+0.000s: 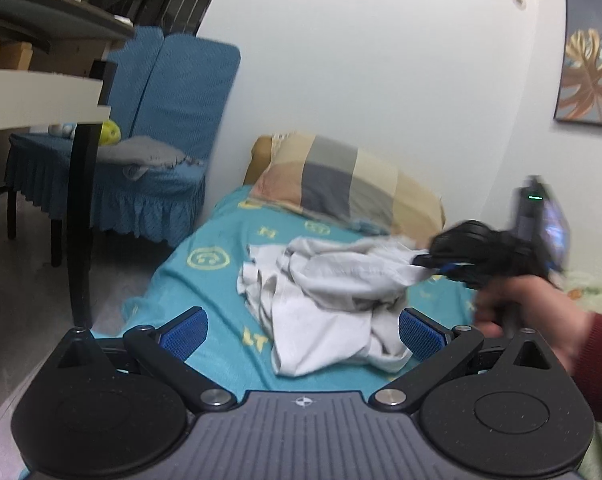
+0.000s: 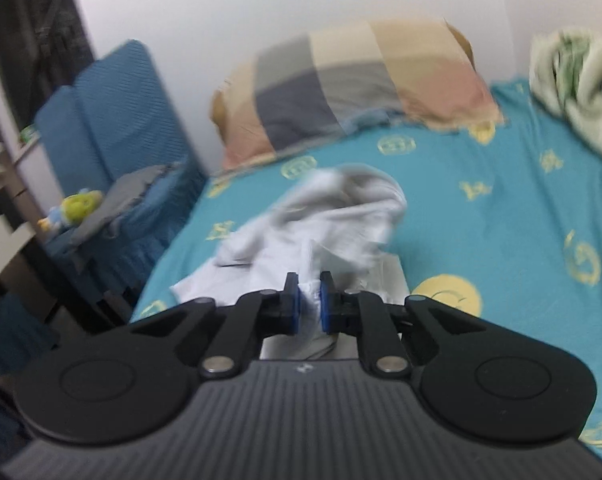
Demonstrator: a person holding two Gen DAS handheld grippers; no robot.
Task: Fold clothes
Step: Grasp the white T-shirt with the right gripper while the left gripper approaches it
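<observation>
Now the white garment point(image 1: 325, 296) is lying crumpled on the teal bedsheet point(image 1: 217, 280) near the checked pillow point(image 1: 341, 180); the right gripper point(image 2: 309, 300) is pinching one edge of it between closed fingers. Meanwhile the left gripper point(image 1: 303, 334) is hovering over it with fingers spread wide, holding nothing.

Pale grey-white garment point(image 1: 325, 300) on teal sheet point(image 1: 217, 288) with yellow motifs; checked beige-grey-pink pillow point(image 1: 341, 180); blue-padded black claws.

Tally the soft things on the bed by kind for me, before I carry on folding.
White garment, crumpled, pinched by the right tongs: 1
Patchwork pillow: 1
Pale green blanket, bunched: 1
Total: 3
</observation>
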